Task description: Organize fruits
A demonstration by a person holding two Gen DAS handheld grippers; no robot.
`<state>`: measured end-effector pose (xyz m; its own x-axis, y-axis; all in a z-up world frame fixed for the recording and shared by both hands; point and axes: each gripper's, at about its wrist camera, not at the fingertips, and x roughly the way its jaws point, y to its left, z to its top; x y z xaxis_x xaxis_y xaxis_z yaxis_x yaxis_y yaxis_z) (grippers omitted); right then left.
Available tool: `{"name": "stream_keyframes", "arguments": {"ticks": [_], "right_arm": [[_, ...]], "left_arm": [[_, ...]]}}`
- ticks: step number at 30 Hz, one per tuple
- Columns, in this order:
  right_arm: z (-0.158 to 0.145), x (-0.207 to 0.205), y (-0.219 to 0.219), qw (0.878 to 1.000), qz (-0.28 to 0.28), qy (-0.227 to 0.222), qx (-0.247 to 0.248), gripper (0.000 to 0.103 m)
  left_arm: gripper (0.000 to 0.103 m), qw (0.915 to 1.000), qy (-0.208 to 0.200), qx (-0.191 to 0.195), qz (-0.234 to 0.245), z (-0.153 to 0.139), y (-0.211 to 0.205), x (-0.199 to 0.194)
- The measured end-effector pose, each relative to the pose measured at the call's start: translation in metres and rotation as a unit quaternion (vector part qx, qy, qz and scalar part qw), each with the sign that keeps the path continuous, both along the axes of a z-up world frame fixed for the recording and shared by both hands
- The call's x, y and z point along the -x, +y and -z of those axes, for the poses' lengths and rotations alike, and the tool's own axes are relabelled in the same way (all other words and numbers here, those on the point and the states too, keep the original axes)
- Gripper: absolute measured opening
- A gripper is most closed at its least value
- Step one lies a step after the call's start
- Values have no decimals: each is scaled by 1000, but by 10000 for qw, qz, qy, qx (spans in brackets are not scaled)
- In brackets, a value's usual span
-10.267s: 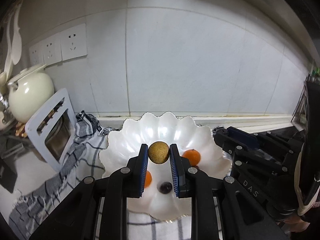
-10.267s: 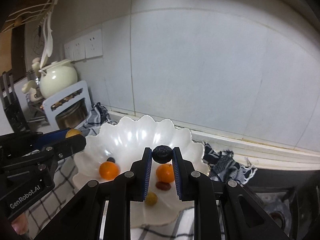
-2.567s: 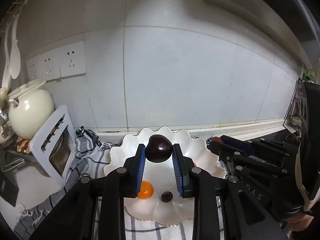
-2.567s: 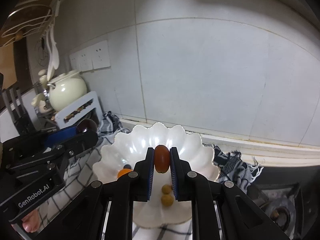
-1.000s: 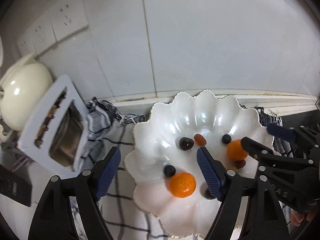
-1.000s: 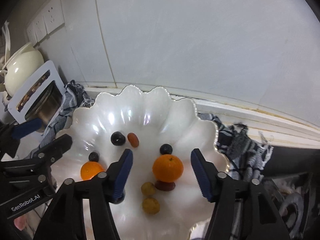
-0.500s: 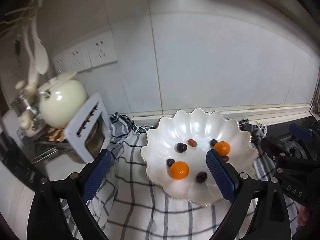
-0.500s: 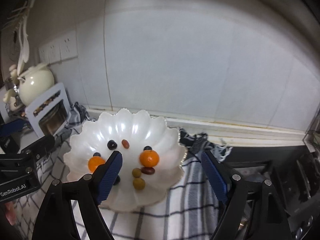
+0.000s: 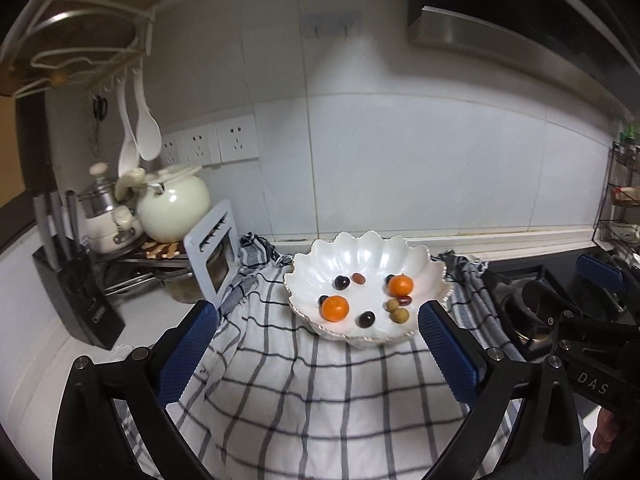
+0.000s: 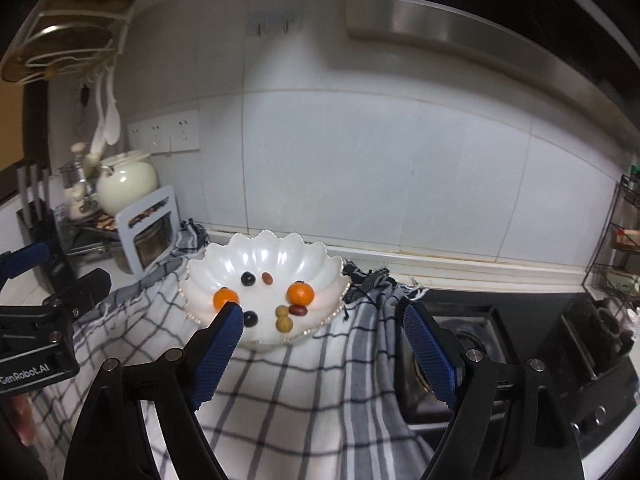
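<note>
While both claws hang back from the counter, the fruit all sits in the glossy white scalloped bowl [image 9: 416,258], a shell-shaped dish with a fluted, pearly rim. It rests on a white cotton dish towel with dark blue check lines [image 9: 320,392], rumpled up at the back against the tiled wall.

Inside the bowl: two smooth orange mandarins [image 9: 335,308], one front left and one further right [image 9: 400,285]. Near the back sit a shiny dark round plum-like fruit [image 9: 341,282] and, just beside it, a small reddish-brown oval date [image 9: 358,278]. Two little matte olive-yellow round fruits [image 9: 399,314] touch each other at the front right, with a glossy maroon oval one [image 9: 405,300] just behind them. A dark berry [image 9: 366,319] lies at the front.

The left gripper [image 9: 316,340] has its ribbed blue rubber pads on black plastic arms spread wide, and they're opening further, with nothing between them but towel and the bowl beyond. The right gripper [image 10: 322,334] is released too, empty, pads well apart.

Off to the left there's a cream ceramic teapot [image 9: 174,210], rounded and shiny, next to a pale grey slotted plastic panel [image 9: 214,250] leaning at a tilt, and a black knife block [image 9: 78,304]. A black gas hob [image 10: 500,344] sits right of the towel.
</note>
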<state>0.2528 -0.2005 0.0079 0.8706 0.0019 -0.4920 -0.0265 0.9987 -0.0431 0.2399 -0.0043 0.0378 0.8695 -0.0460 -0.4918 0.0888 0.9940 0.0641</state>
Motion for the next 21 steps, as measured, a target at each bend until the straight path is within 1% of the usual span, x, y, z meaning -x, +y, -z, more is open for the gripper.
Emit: {"name": "stream_keyframes", "arguments": {"ticks": [2, 3, 9, 11, 15, 21], "right_arm": [[-3, 18, -3, 9999, 15, -105, -58, 84], [-4, 30, -4, 9999, 16, -133, -53, 86], [-11, 86, -10, 9995, 27, -323, -8, 87], [-13, 103, -11, 9994, 1, -359, 11, 87], [-17, 136, -15, 9992, -29, -396, -48, 87], [-19, 180, -25, 9990, 57, -429, -80, 87]], "left_arm": [[103, 10000, -53, 21, 0, -3, 1, 21], [103, 10000, -85, 11, -19, -5, 1, 31], [103, 9988, -420, -188, -164, -15, -1, 92], [103, 9985, -492, -176, -154, -18, -1, 107], [103, 9985, -544, -35, -78, -24, -2, 139], [103, 9977, -674, -63, -8, -29, -8, 184]]}}
